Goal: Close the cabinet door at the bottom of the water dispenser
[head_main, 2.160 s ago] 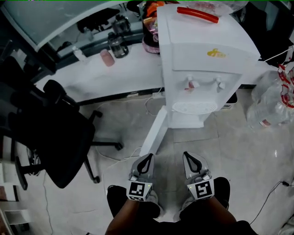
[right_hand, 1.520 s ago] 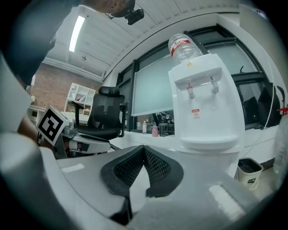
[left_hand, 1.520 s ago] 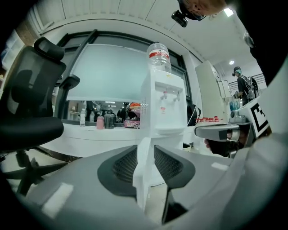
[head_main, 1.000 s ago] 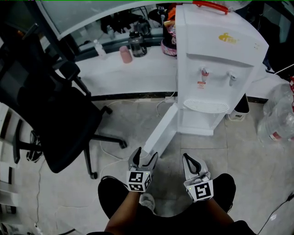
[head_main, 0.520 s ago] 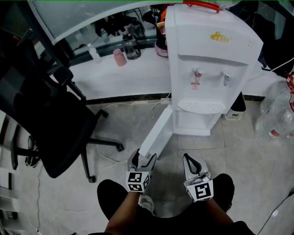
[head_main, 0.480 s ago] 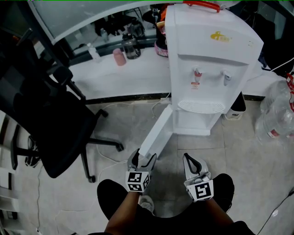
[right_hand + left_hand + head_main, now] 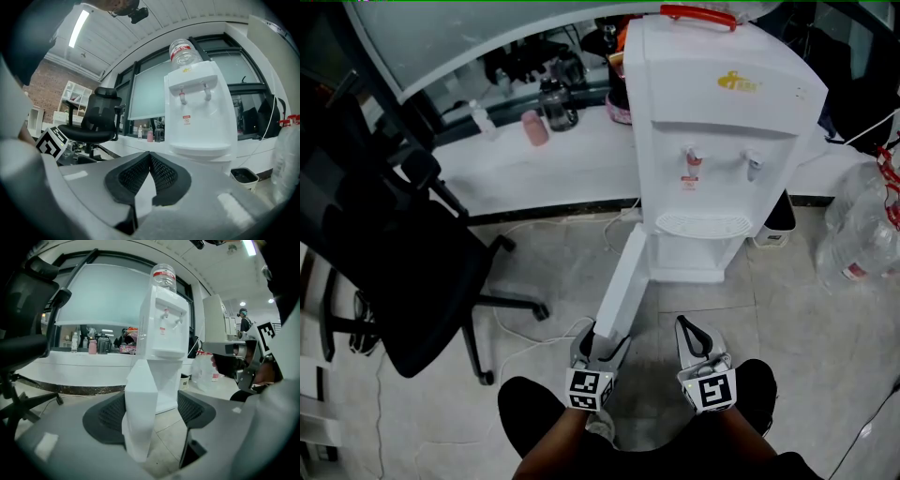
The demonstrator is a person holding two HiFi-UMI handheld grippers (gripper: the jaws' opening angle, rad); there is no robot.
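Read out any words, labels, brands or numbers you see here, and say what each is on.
None can be read.
Yellow logo on the dispenser: too blurred.
Red sticker under its tap: too small.
Bottle label: blurred.

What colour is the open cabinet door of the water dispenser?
White. The cabinet door shows best in the head view.
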